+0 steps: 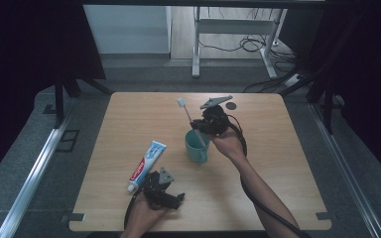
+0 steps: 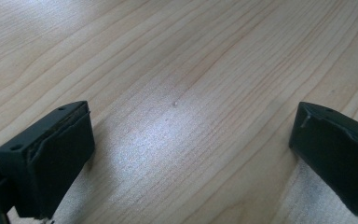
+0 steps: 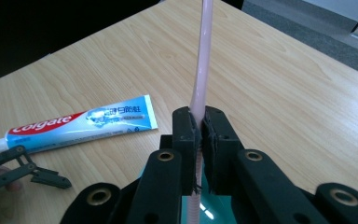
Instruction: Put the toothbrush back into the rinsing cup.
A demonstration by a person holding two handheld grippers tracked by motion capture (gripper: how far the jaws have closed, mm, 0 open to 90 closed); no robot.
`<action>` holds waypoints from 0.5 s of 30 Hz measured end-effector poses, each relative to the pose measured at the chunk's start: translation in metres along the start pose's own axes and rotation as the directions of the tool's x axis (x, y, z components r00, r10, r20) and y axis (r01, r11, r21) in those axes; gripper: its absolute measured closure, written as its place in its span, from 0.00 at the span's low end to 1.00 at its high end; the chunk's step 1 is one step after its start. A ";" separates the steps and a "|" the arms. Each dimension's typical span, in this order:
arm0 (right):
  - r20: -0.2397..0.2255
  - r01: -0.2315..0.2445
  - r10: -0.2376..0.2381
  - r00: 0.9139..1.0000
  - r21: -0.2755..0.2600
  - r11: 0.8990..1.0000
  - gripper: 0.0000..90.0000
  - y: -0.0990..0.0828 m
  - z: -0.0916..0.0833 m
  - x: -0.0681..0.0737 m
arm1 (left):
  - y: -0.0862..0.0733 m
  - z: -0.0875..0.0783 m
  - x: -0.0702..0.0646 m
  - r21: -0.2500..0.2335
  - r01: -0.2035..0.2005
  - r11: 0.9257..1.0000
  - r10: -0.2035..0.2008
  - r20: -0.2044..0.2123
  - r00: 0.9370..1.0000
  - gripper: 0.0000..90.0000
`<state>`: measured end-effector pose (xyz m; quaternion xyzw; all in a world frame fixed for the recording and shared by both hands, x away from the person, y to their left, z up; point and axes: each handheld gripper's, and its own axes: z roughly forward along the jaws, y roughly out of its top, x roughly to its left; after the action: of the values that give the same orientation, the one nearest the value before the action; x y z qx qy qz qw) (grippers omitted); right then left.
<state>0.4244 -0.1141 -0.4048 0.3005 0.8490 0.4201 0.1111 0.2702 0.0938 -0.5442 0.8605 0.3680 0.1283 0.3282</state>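
Clearly the pink toothbrush (image 3: 200, 70) stands nearly upright, bristle head up, lower end directly over the teal cup (image 1: 197, 147) near the middle of the table (image 1: 278, 163). The right tool (image 1: 204, 125) is clenched on its handle; a straight descent should seat it. The left tool (image 1: 171, 198) rests released beside the toothpaste tube (image 1: 146, 165).

"Colgate" on the toothpaste tube (image 3: 74, 125) (white on red)
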 end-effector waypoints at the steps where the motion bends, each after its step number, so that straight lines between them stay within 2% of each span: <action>1: 0.000 0.000 0.000 1.000 0.000 1.000 0.93 0.000 0.000 0.000 | 0.000 0.000 0.000 0.000 0.000 1.000 0.000 0.000 1.000 0.00; 15: -0.007 -0.032 0.032 0.999 0.038 0.999 0.93 -0.022 0.022 -0.005 | 0.000 0.000 0.000 0.003 0.001 1.000 -0.001 -0.001 1.000 0.00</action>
<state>0.4290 -0.1136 -0.4359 0.3144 0.8524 0.4068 0.0956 0.2700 0.0939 -0.5440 0.8608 0.3687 0.1279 0.3267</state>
